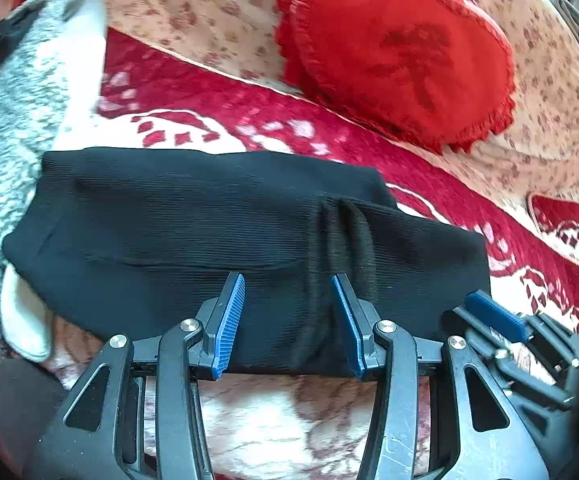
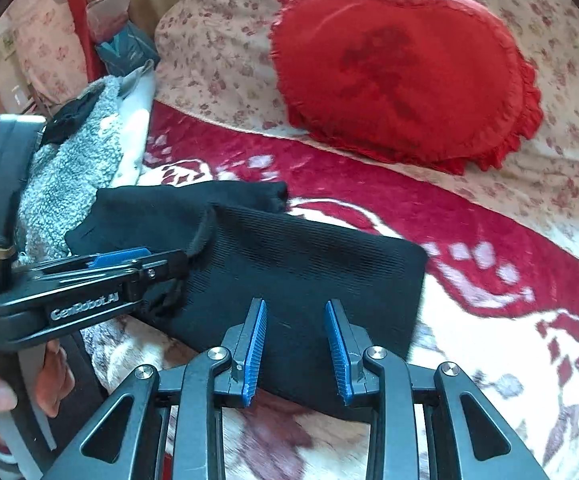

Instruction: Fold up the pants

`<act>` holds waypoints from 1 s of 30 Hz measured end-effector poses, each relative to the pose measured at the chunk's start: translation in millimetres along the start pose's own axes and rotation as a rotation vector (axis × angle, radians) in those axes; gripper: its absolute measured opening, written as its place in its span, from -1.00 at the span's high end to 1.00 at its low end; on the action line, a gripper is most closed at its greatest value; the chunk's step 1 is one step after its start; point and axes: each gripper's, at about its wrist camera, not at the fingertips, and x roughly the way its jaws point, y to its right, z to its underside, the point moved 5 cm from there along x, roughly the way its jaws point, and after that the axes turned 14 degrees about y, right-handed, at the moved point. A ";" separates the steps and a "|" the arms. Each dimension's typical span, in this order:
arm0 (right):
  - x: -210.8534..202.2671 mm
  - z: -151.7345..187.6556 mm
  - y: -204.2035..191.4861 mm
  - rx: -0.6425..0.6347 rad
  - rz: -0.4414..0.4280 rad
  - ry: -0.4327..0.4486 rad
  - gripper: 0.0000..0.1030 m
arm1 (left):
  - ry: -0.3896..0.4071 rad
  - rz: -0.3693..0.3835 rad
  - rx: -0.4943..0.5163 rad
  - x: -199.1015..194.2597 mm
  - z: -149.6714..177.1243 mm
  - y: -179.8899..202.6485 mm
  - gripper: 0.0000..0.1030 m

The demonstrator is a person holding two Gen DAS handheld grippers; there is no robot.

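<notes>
A: Pants [image 1: 193, 232], black and ribbed, are lying already doubled into a compact bundle on the red-and-cream blanket [image 1: 273, 412], close to the near edge of the bed.

B: And the grippers?

A: The left gripper [image 1: 287, 320] is hovering over the near edge with its jaws spread, nothing between them. The right gripper [image 2: 295, 344] is doing the same over the right-hand part, jaws apart and empty.

B: How is the cloth going to behave?

A: I'm judging it as light, soft and stretchy knit. It's going to sag and slide on itself unless both layers are pinched together.

B: Where would you be taking hold?

A: At the near hem, one gripper toward each corner. The bunched ridge [image 1: 343, 240] near the middle is looking thick, so I'd be avoiding it.

B: Anything crowding it?

A: The grey fleece [image 1: 5, 152] is touching its left end; the red heart cushion [image 2: 401, 76] is sitting well apart, up on the floral sheet [image 2: 217, 52].
</notes>
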 end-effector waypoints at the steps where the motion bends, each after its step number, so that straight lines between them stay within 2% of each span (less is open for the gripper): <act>1: 3.4 2.5 -4.6 -0.006 -0.004 -0.007 0.43 | 0.003 -0.003 -0.007 -1.6 -0.5 -3.2 0.14; 5: 17.8 19.5 -24.8 -0.037 -0.024 -0.043 0.43 | 0.020 -0.028 -0.020 -8.3 -0.8 -17.0 0.13; 8: 15.7 20.1 -32.5 -0.097 0.001 -0.034 0.43 | 0.028 -0.036 -0.012 -12.7 1.1 -21.2 -0.08; 17: 12.7 -0.8 -24.6 -0.073 0.024 -0.005 0.43 | 0.037 -0.051 -0.023 -21.3 5.4 -33.4 -0.08; 20: 25.4 -4.4 -28.4 -0.095 0.032 -0.020 0.43 | 0.041 -0.059 -0.028 -24.4 5.3 -38.6 -0.08; 25: 54.9 -7.4 -55.7 -0.148 -0.005 -0.048 0.43 | 0.033 -0.089 -0.042 -23.4 6.9 -52.0 -0.08; 27: 62.7 -9.3 -62.4 -0.195 0.017 -0.035 0.43 | 0.028 -0.094 -0.053 -22.6 7.7 -56.8 -0.08; 30: 61.4 -15.6 -59.2 -0.163 0.003 -0.035 0.43 | 0.029 -0.093 -0.064 -23.4 8.1 -62.1 -0.08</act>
